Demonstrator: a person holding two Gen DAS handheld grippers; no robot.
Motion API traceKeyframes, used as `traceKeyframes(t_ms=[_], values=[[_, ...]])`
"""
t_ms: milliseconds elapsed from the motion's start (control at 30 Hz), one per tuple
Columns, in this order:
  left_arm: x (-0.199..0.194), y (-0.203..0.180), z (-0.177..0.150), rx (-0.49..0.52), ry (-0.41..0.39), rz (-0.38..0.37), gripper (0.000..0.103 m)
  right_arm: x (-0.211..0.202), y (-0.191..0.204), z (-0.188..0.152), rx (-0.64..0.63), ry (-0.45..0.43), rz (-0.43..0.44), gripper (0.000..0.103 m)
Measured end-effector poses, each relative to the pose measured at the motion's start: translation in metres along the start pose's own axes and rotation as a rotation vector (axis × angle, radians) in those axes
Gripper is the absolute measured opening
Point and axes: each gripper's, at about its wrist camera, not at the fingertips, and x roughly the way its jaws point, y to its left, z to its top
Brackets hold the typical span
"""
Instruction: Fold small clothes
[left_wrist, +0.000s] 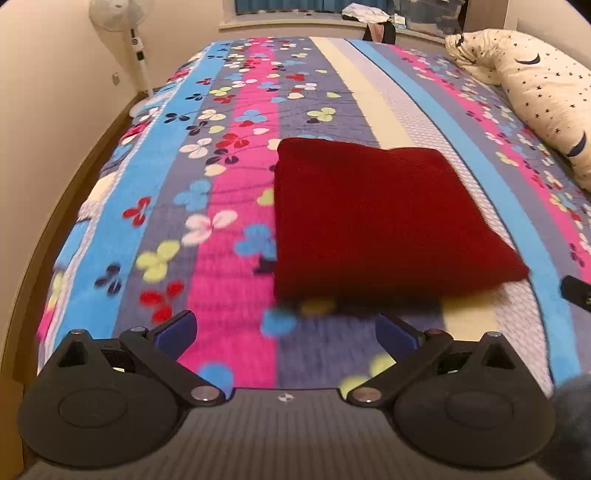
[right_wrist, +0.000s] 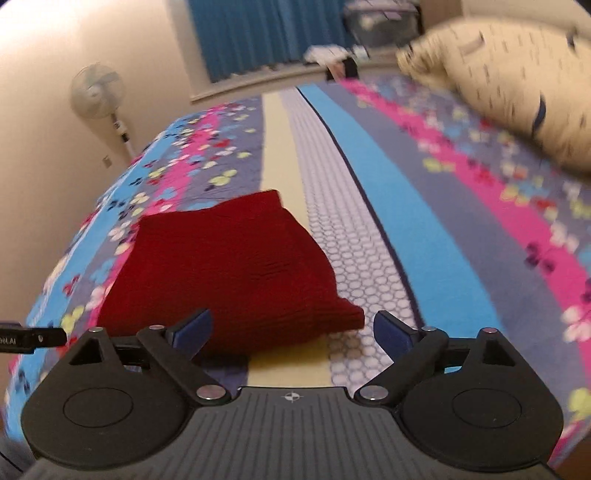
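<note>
A dark red knitted garment, folded into a thick square, lies flat on my bed's striped blue, pink and grey bedspread with its clover print, across the cream centre stripe. My left gripper hovers just short of the garment's near edge, blue-padded fingers spread wide and holding nothing. My right gripper sits at the garment's near right corner, fingers likewise released, clear of the fabric. A cream pillow with dark stars and moons rests to the right; a white pedestal fan stands by the wall.
</note>
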Motion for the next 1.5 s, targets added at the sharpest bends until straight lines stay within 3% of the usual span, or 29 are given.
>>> traceKeyframes(t_ms=[100,233,500,1500], values=[[-0.031,-0.004,-0.023,-0.017,-0.004,-0.031,0.103,-0.029,0.014,-0.010,-0.058,-0.016,0.005,0.095],[-0.060,-0.008,-0.048,-0.018,-0.033,-0.020,0.103,-0.061,0.024,-0.027,-0.084,-0.015,0.012,0.095],[-0.092,-0.006,-0.076,-0.036,-0.076,-0.029,0.103,-0.107,0.038,-0.054,-0.136,-0.055,0.009,0.095],[-0.092,-0.009,-0.072,-0.015,-0.077,-0.023,0.103,-0.105,0.043,-0.052,-0.149,-0.048,0.008,0.095]])
